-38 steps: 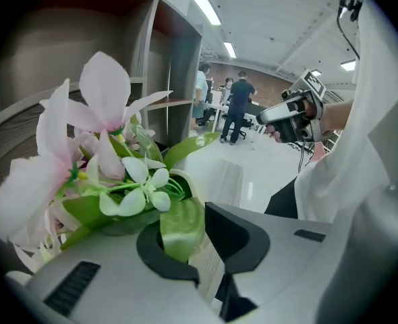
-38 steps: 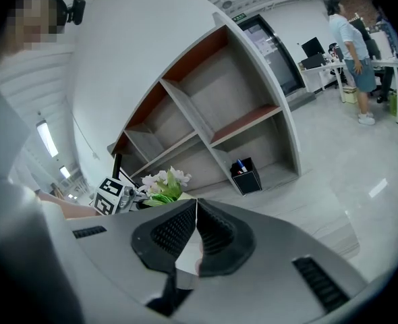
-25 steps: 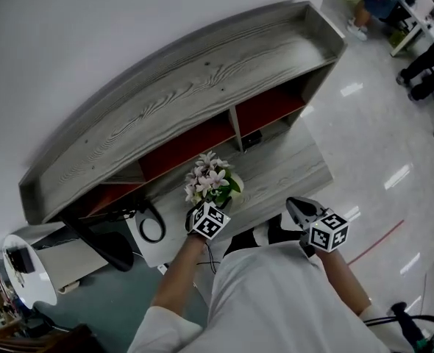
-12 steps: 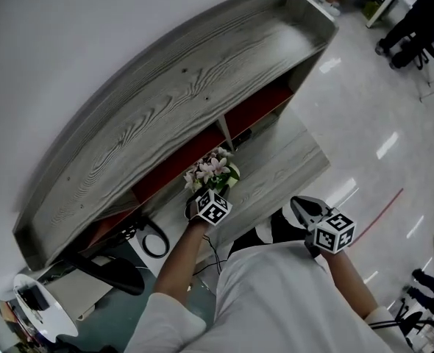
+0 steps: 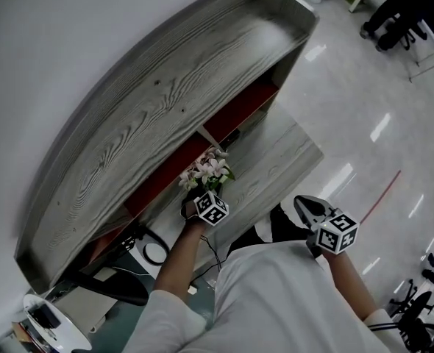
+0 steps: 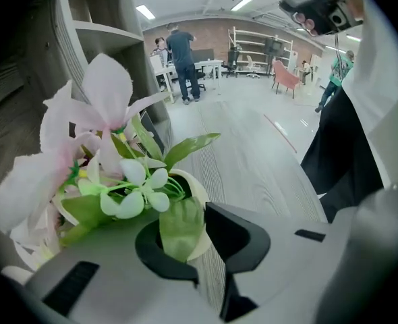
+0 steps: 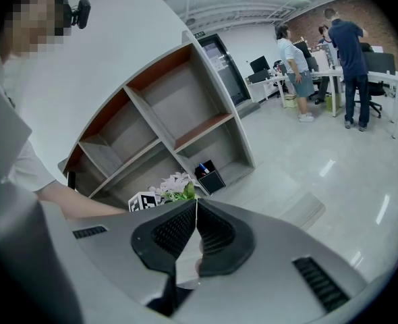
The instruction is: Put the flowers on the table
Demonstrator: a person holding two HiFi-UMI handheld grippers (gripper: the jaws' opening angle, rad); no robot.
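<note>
1 flowerpot (image 5: 207,173), 2 hand-held grippers (image 5: 194,200) (image 5: 310,207).

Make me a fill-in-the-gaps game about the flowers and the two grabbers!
1. The left gripper grips a pot full of ____.
2. The right gripper is shut and holds ____.
3. The plant's leaves are ____.
4. Behind its grey boards, the shelf unit has ____ back panels.

Missing words: flowers; nothing; green; red.
</note>
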